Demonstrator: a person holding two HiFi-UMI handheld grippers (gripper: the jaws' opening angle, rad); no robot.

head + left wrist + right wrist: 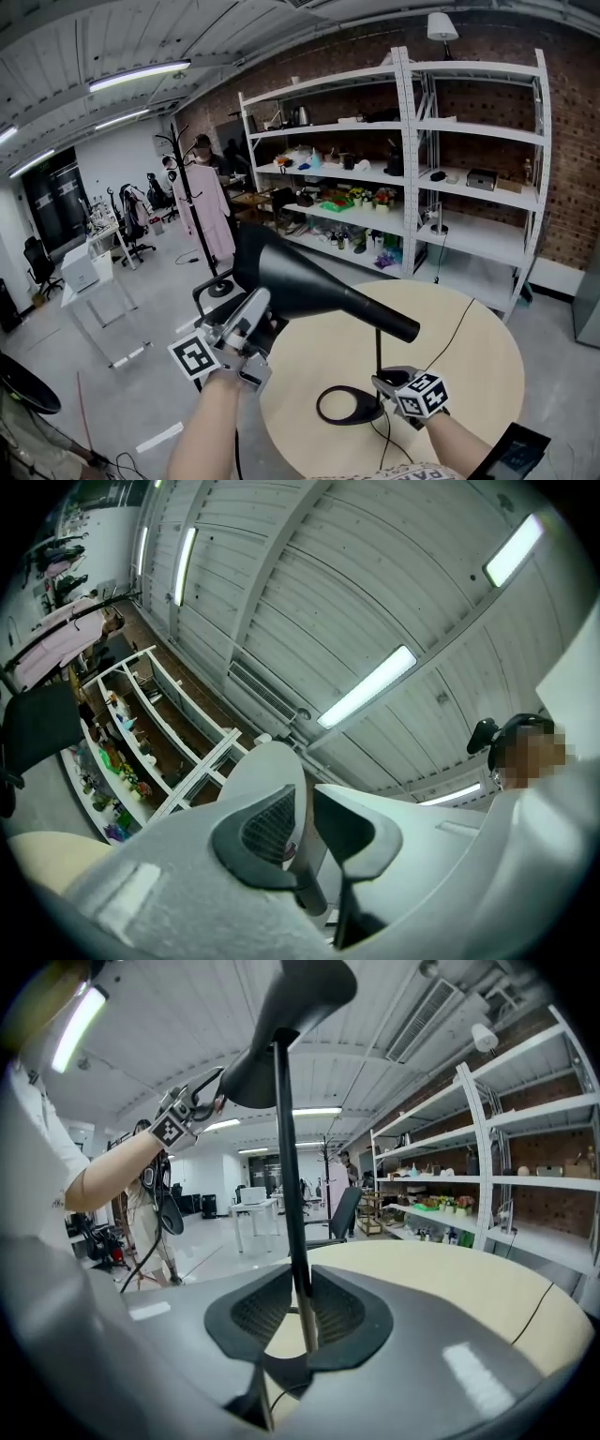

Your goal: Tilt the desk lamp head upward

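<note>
Black cone-shaped desk lamp head (309, 281) overhangs the round beige table's (469, 347) ten-o'clock edge, open floor (141, 375) below. Left gripper (255, 309), jaws narrowly apart and empty, sits at its rim; right gripper (382, 382) loosely rings the thin black stem (378, 352).

Left gripper (255, 309): silver-grey shell with black fittings, reads pale grey in its own view. Right gripper (382, 382): darker, glossy grey shell. Each carries a white cube (197, 358) with black square markers. Pads (258, 1312) are dark grey and rounded, with fine ribbed faces. Person wears a white short sleeve (37, 1129), forearms uncovered.
</note>
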